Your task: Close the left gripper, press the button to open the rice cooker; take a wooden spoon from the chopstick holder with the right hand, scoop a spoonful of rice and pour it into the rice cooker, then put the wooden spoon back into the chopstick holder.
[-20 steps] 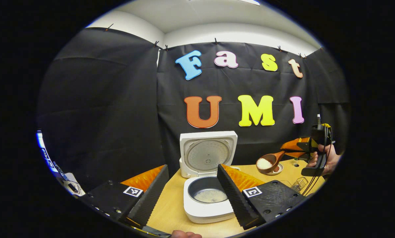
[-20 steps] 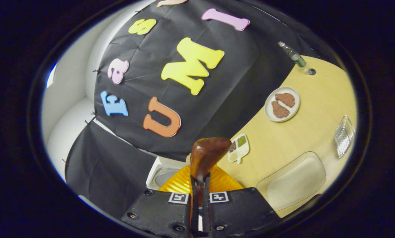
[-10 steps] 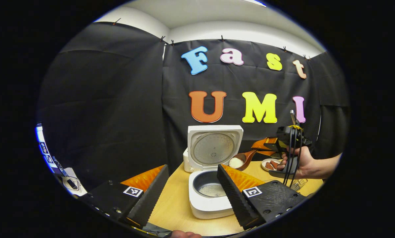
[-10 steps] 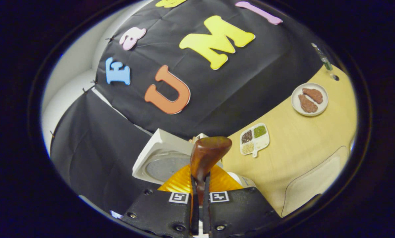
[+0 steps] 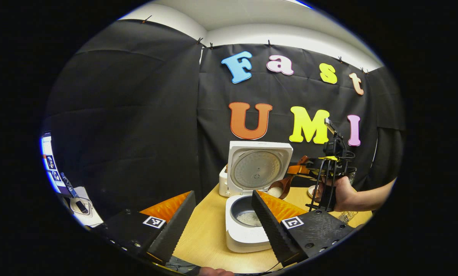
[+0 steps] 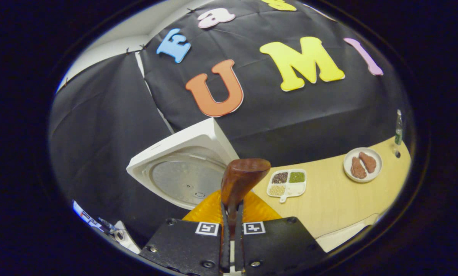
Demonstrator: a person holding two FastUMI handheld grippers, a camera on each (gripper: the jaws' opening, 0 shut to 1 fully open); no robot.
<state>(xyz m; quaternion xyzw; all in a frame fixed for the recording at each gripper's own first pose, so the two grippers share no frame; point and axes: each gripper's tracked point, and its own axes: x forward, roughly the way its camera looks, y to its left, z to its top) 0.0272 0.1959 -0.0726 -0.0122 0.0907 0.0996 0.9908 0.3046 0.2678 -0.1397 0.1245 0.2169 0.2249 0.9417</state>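
Two grippers in play. Left gripper [image 5: 223, 216] hangs with its jaws spread wide, gripping nothing; straight ahead between its fingers sits the rice cooker [image 5: 248, 234], lid [image 5: 259, 170] up, a little rice in the pot [image 5: 246, 214]. Just right of the lid and above the pot's far edge, the wooden spoon [image 5: 280, 188] carries white rice. Behind it comes the right gripper [image 5: 303, 169], gripped by a hand [image 5: 342, 193]. Right gripper view: fingers pinched on the spoon's handle, the spoon's back rising dead ahead, lid just left, sorted-grain tray [image 6: 287, 182] on the table [image 6: 328, 207] to the right.
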